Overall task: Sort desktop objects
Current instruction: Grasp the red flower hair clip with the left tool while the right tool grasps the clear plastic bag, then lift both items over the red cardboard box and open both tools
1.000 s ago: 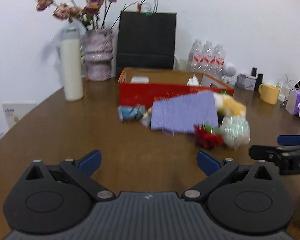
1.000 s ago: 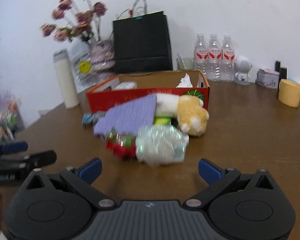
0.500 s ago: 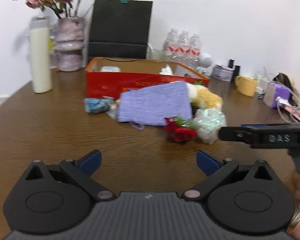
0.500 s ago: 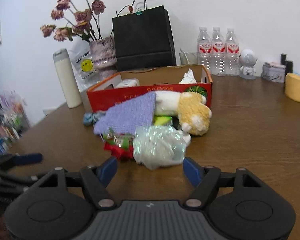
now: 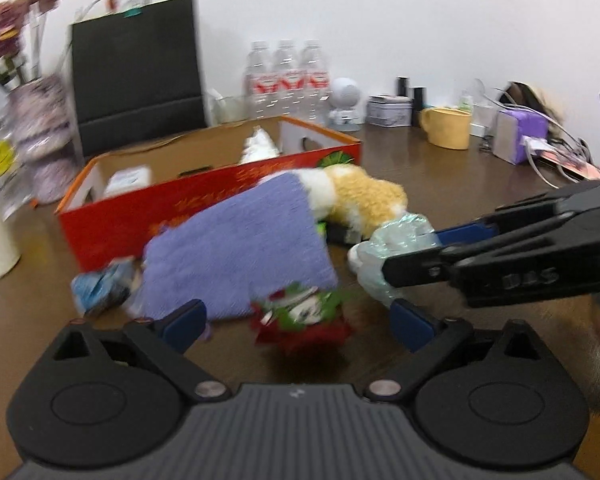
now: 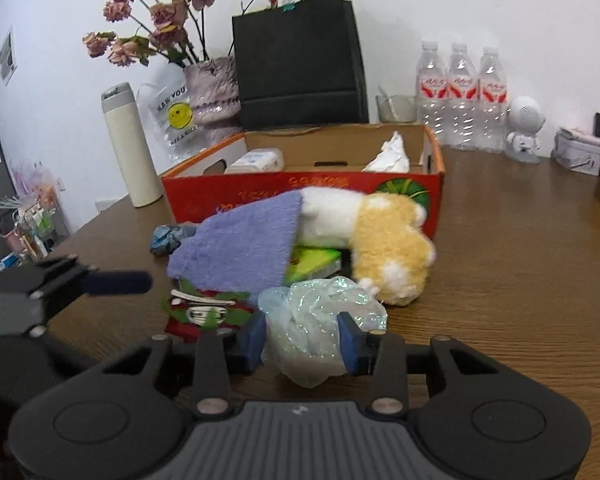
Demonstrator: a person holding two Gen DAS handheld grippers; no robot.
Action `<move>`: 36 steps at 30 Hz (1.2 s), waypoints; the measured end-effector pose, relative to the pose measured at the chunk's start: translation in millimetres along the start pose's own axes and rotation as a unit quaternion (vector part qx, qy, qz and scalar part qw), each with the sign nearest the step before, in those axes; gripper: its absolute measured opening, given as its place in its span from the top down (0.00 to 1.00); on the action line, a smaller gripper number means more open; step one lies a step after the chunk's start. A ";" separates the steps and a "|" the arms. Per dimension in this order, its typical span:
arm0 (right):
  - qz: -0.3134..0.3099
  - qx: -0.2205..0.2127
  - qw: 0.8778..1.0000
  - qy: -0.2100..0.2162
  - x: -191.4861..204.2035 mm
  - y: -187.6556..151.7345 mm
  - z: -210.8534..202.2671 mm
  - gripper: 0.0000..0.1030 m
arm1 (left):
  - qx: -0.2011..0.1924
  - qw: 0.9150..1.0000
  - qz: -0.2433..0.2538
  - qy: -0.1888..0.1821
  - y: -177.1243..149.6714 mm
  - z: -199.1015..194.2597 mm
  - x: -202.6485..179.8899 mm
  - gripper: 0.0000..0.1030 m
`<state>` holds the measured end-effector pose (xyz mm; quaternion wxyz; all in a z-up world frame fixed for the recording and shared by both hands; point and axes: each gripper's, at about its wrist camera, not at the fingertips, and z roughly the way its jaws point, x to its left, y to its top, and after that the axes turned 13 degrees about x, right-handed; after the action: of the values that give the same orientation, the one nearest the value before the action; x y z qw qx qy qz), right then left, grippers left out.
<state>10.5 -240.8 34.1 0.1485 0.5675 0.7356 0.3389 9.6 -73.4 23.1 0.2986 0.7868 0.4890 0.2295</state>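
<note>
**A:** Start at the claws. What did we have in the right gripper?

**B:** Its jaws had just been closing, and the crinkly clear plastic bag sat between them. In the right wrist view both blue pads pressed into the bag's sides, so we read it as gripping the bag. A second earlier those jaws stood wide apart with the bag well ahead of them.

**A:** And the left gripper?

**B:** Wide open and holding nothing. We saw the red and green packet lying on the table between its fingertips, untouched as far as the blur let us tell. Earlier that packet lay far ahead; we had moved in on it.

**A:** Further out?

**B:** The purple cloth draped over the white and yellow plush toy, with a green flat item under them and a blue crumpled wrapper at the left. All leaned against the red box, which already held a white packet and a crumpled tissue.

**A:** What did that mean for sorting?

**B:** We judged the bag was the first piece secured from the pile; it was still resting on the brown table, not lifted. The packet looked next.
</note>
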 end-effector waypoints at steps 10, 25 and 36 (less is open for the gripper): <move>0.037 0.002 0.999 0.003 -26.4 -14.4 -7.2 0.61 | 0.065 0.997 0.004 -0.028 12.3 25.4 4.9 0.52; -0.040 -0.047 0.997 0.044 24.7 -19.1 -26.6 0.59 | -0.024 0.991 -0.124 0.045 -21.8 -48.8 33.7 0.55; -0.036 -0.122 0.991 -0.030 52.9 -34.3 -66.4 0.61 | -0.088 0.976 -0.191 0.058 -42.7 -84.6 19.8 0.55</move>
<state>-71.2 -217.5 68.2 0.2504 0.5281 0.7040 0.4034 -64.5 -20.1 55.4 0.3760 0.6348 0.6249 0.2552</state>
